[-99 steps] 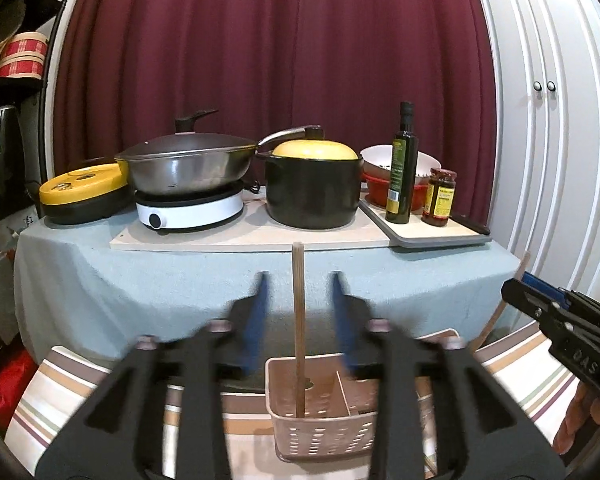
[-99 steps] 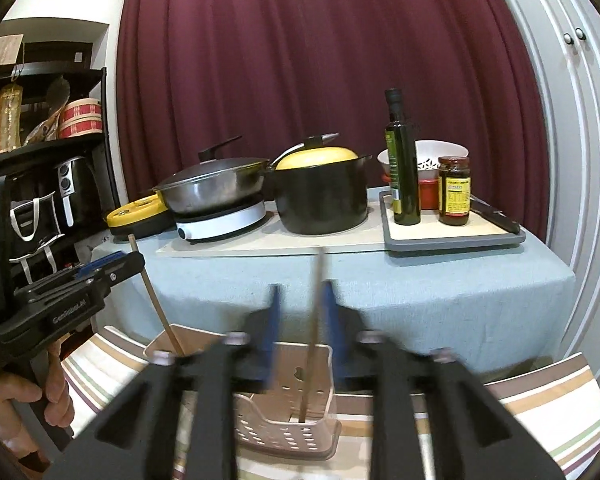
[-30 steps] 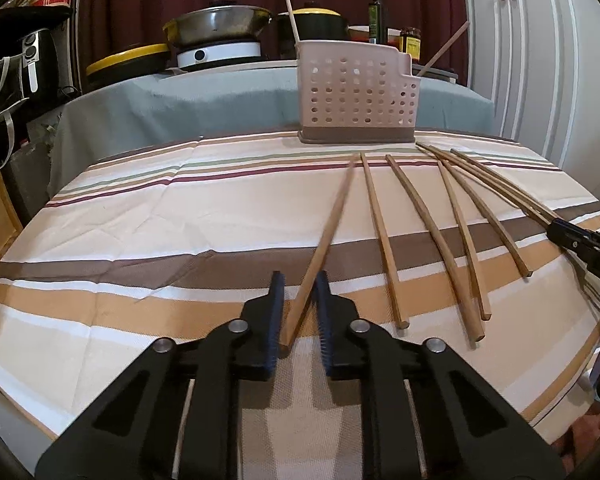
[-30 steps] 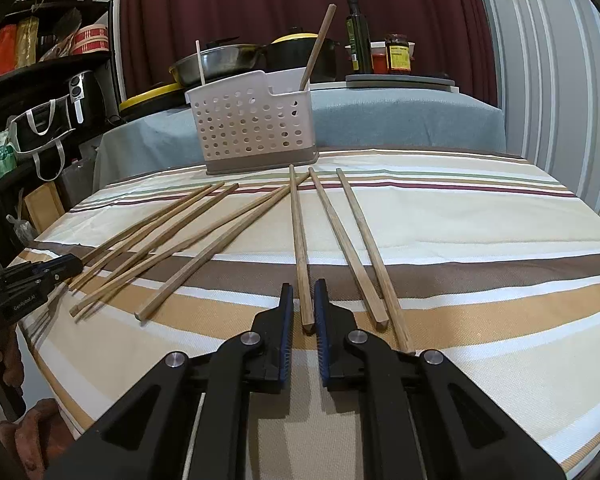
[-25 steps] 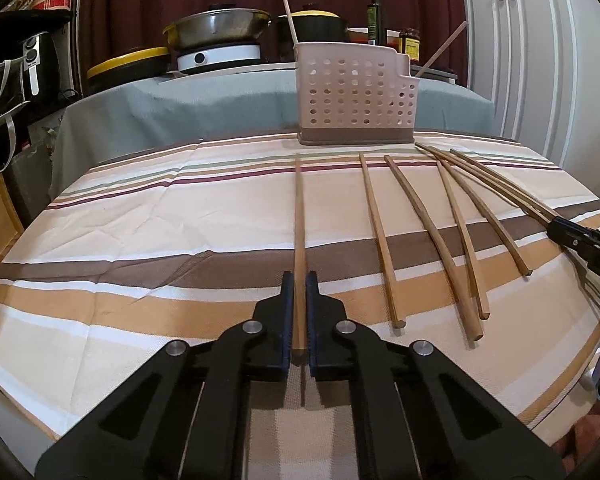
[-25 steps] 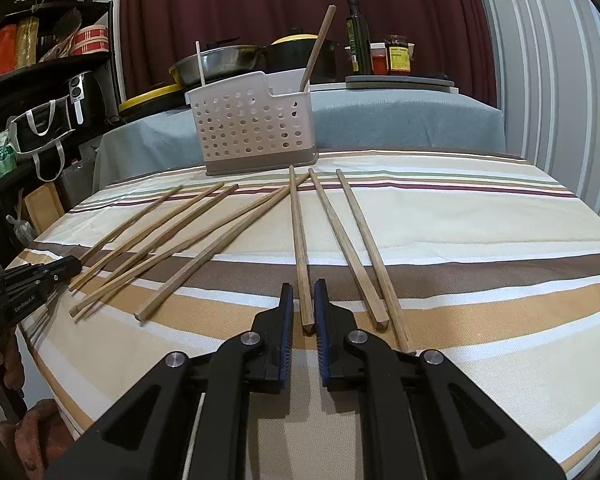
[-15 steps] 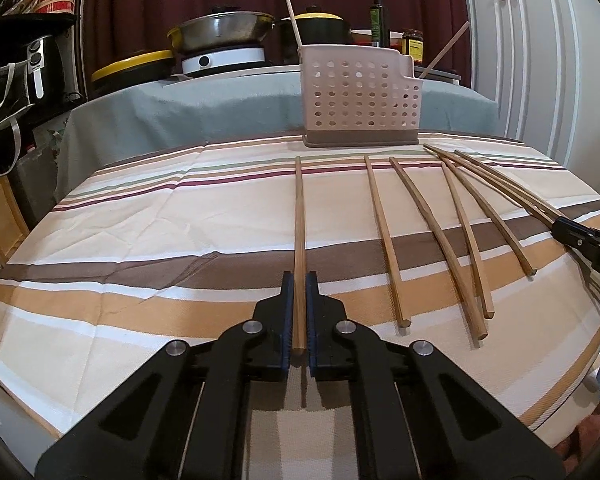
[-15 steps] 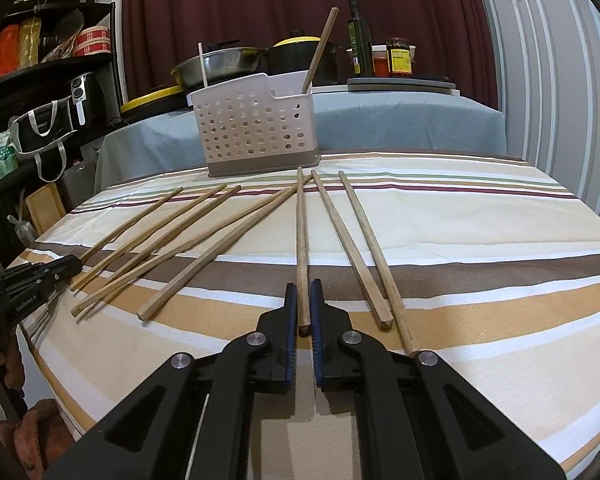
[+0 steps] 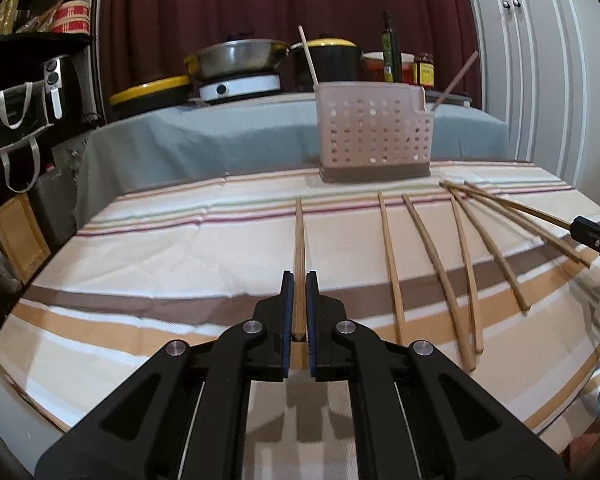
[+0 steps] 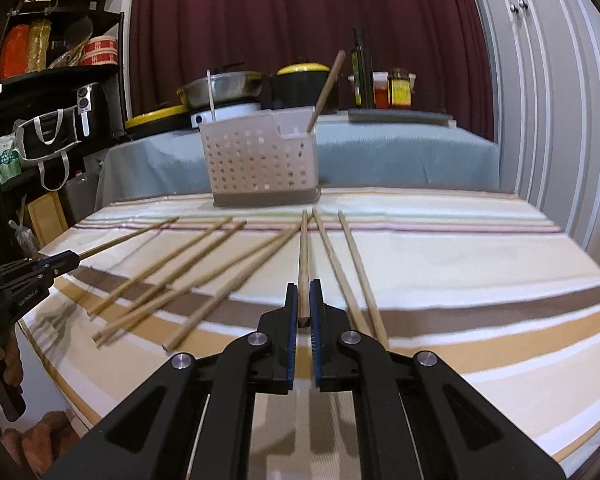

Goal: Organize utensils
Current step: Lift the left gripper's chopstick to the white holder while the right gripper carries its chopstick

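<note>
Claws are each clamping one chopstick by its near end: left claw (image 9: 299, 280) is gripping a chopstick (image 9: 299, 240), right claw (image 10: 303, 294) another chopstick (image 10: 303, 256). Both sticks are pointing ahead over the striped table (image 10: 460, 248) toward the perforated basket (image 10: 260, 162) beyond the fingertips.

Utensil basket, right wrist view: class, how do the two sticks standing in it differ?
Colour: the pale stick is whitish; the brown stick is darker wood. Thickness: the pale stick looks thinner than the brown stick. Pose: the pale stick stands nearly upright at the left end of the utensil basket; the brown stick leans right from the notched right-end compartment. Both stand in the basket, tops above its rim.
</note>
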Demonstrator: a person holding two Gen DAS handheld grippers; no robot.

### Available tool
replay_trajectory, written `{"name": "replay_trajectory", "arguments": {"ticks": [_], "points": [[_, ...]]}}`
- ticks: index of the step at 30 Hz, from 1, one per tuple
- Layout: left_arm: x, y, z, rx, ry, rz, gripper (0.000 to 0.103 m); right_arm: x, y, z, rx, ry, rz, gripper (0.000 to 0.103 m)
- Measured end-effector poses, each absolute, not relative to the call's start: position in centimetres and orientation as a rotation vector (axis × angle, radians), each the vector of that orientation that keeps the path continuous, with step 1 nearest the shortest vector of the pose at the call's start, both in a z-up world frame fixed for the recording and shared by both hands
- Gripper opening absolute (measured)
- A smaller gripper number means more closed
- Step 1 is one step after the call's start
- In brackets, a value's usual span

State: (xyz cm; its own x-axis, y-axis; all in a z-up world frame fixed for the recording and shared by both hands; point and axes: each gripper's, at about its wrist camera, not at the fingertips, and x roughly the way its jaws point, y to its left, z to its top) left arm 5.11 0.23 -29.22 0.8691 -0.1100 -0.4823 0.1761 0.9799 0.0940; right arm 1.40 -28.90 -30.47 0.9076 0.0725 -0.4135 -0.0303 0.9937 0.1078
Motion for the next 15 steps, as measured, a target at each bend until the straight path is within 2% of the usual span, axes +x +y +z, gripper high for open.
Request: {"name": "replay_trajectory", "arguments": {"ticks": [15], "points": [[4.4, 0.3, -22.2, 0.091, 0.359, -0.118, 0.006, 0.8, -29.2, -23.2, 0.095, 0.282, 0.048, 0.007]]}}
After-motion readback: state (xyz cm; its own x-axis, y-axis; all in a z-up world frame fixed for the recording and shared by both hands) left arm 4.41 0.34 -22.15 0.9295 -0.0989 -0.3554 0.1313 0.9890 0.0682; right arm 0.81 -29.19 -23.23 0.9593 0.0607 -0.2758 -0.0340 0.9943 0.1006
